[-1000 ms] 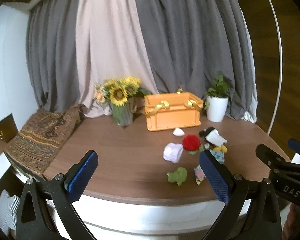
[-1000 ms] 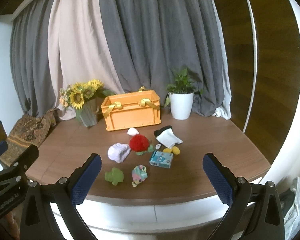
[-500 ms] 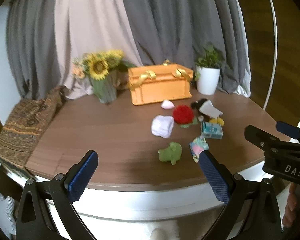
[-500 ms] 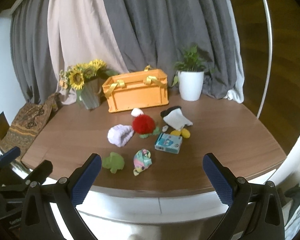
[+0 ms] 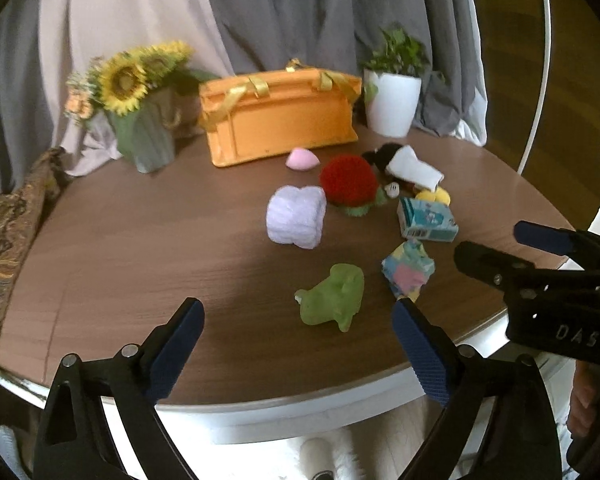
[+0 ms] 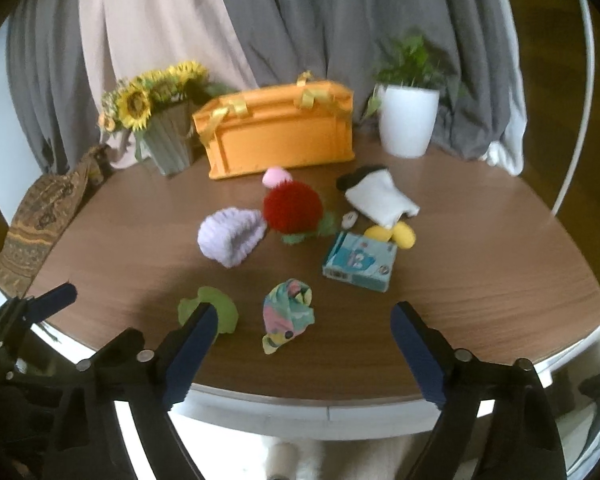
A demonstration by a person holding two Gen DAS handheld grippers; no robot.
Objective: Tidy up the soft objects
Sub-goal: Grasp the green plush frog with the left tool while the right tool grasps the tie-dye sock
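Observation:
Soft toys lie on a round brown table (image 5: 140,248): a green frog (image 5: 334,298), a pastel fish (image 5: 408,272), a lilac knit piece (image 5: 296,216), a red pompom (image 5: 348,180), a small pink piece (image 5: 300,159), a black-and-white toy (image 5: 408,166) and a teal packet (image 5: 428,220). An orange basket (image 5: 278,114) stands behind them. My left gripper (image 5: 298,316) is open, just short of the frog (image 6: 214,310). My right gripper (image 6: 304,320) is open, in front of the fish (image 6: 288,312), and shows at the right of the left wrist view (image 5: 520,248).
A sunflower vase (image 5: 144,120) stands left of the basket and a white plant pot (image 5: 392,104) right of it. A patterned cloth (image 5: 8,216) hangs over the table's left edge. Grey and beige curtains close the back. The white table rim (image 6: 340,408) lies under both grippers.
Both grippers have moved forward and down toward the table; the toys now look larger and closer. Both stay open and empty.

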